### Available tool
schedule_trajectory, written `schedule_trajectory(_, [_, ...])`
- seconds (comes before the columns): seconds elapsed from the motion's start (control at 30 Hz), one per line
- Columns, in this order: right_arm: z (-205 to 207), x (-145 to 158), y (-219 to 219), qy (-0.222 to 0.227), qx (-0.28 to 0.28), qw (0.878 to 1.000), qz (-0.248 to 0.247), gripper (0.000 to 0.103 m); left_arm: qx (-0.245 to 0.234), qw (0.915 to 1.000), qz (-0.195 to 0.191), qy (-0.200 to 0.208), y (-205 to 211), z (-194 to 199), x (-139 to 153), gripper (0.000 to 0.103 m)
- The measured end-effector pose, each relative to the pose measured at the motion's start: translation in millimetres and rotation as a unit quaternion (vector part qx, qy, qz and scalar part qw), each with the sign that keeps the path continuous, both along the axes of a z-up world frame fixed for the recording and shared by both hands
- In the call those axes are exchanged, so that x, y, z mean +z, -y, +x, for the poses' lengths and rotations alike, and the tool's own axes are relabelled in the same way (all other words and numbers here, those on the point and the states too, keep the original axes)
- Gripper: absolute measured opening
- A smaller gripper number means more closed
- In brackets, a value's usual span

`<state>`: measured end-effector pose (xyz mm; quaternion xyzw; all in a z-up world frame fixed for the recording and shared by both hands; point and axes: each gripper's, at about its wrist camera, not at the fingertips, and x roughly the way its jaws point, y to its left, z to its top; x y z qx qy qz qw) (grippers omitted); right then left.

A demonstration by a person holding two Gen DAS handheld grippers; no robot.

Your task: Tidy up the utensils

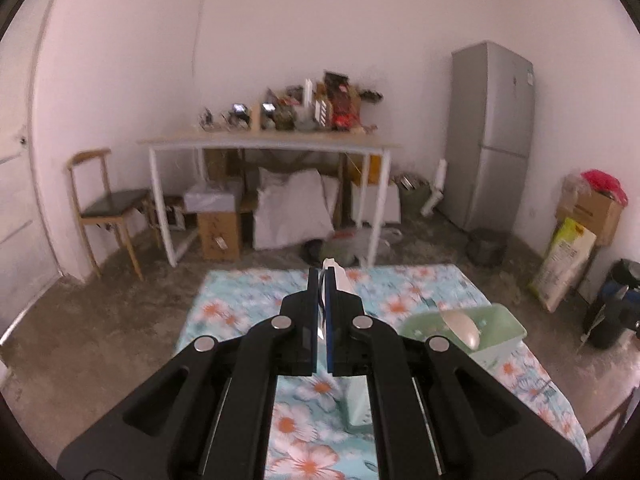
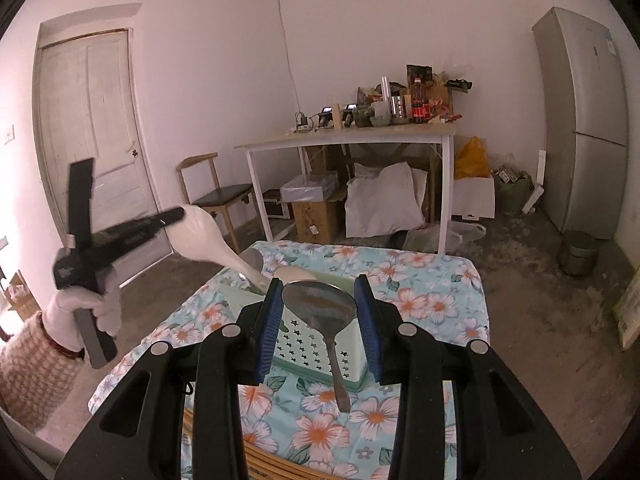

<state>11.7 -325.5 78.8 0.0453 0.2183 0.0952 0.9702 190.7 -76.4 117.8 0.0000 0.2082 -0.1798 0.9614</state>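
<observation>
My left gripper is shut on a white plastic spoon. In the right wrist view it holds that white spoon in the air at the left, handle end down toward a pale green perforated basket. My right gripper is open over the basket, its fingers either side of a metal ladle that leans on the basket's front wall, handle end on the cloth. In the left wrist view the basket holds another white spoon.
The table has a blue floral cloth. A second metal spoon lies beyond the basket. A woven tray's rim shows at the near edge. Across the room stand a white table, a chair and a fridge.
</observation>
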Motion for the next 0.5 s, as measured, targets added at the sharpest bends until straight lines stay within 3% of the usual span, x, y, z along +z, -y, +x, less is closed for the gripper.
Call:
schedule_trajectory(0.1, [-3.0,0.5,-2.1,0.002,-0.003,1.0,-0.009,0.036,-0.023,0.9987,-0.034,-0.032,-1.3,7.7,-8.3,0.011])
schedule_trajectory(0.17, [-5.1,2.2,-2.2,0.005,-0.003,1.0,-0.014,0.036,-0.026,0.997,-0.064,-0.035,-7.5,6.4,-8.1,0.035])
schedule_trajectory(0.5, [1.2,33.0,5.3,0.046,0.001,0.999,0.011,0.036,0.007,0.9927,-0.116,-0.032,-55.0,-23.6,-21.0,0.06])
